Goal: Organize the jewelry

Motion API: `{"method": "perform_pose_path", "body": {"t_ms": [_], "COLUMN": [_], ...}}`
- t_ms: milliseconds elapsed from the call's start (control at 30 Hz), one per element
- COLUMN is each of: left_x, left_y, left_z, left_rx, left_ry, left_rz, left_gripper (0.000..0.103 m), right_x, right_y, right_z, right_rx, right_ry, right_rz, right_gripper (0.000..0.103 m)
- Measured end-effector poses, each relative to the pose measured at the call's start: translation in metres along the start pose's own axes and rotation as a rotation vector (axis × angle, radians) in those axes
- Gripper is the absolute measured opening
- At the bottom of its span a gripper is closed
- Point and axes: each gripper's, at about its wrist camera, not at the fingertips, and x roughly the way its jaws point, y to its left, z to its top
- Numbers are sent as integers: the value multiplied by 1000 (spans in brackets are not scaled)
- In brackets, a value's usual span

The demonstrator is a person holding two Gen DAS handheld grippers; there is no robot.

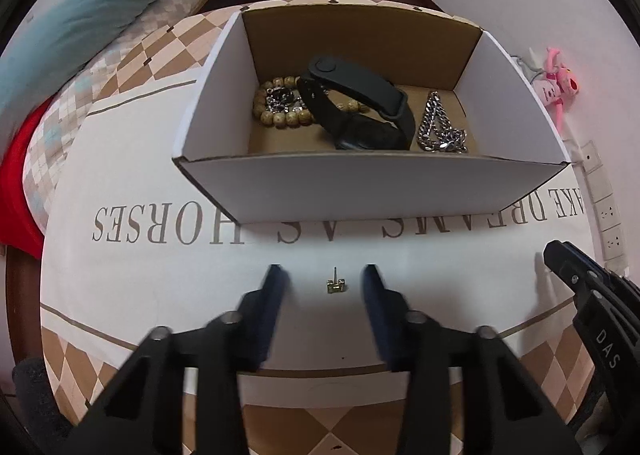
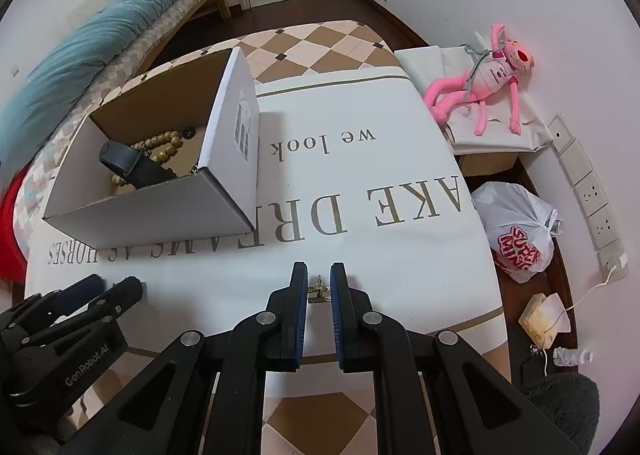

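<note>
A white cardboard box point(image 1: 360, 191) stands on the bed cover; inside lie a wooden bead bracelet point(image 1: 276, 117), a black smart band point(image 1: 360, 107) and a silver chain point(image 1: 440, 127). A small gold earring point(image 1: 335, 285) lies on the cover between the fingers of my open left gripper point(image 1: 324, 287), not touched. In the right wrist view my right gripper point(image 2: 319, 283) is nearly closed around a small gold earring point(image 2: 319, 291), its pads touching or almost touching it. The box also shows there point(image 2: 160, 211). The right gripper shows at the right edge of the left view point(image 1: 576, 279).
The white cover point(image 2: 380, 255) carries large printed letters. A teal blanket point(image 1: 100, 15) lies at the back left. A pink plush toy point(image 2: 480, 79), a plastic bag point(image 2: 520, 231) and wall sockets point(image 2: 592, 191) are to the right, off the bed.
</note>
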Motion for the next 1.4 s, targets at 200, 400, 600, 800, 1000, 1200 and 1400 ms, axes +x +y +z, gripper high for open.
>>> {"method": "perform_pose_path", "body": {"t_ms": [200,400,600,800,1000,1200,1400], "left_x": [0,-11,-63,-84,-64,-44,-55], "left_y": [-2,-2,5,24,42,47,49], "left_z": [0,-1,15,72,129,162,164], "left_rx": [19,30,16,-5,-16,-26,-24], "left_ry": [-8,-19,-66,-72,-24,63,3], "left_rz": [-30,-69,-171,-227,-211,-191,-136], "left_gripper": [6,6,6,6,6,17,65], "right_x": [-1,-15,-54,-77,-49,-6,-7], "right_y": [2,5,9,21,47,60,60], "right_z": [1,1,16,66,124,153,159], "right_rx": [7,16,31,19,-52,-92,-114], "right_ry": [-3,-19,-70,-81,-7,139,141], "right_rz": [5,31,118,243,270,231,189], "right_gripper": [12,12,12,12,12,13,45]}}
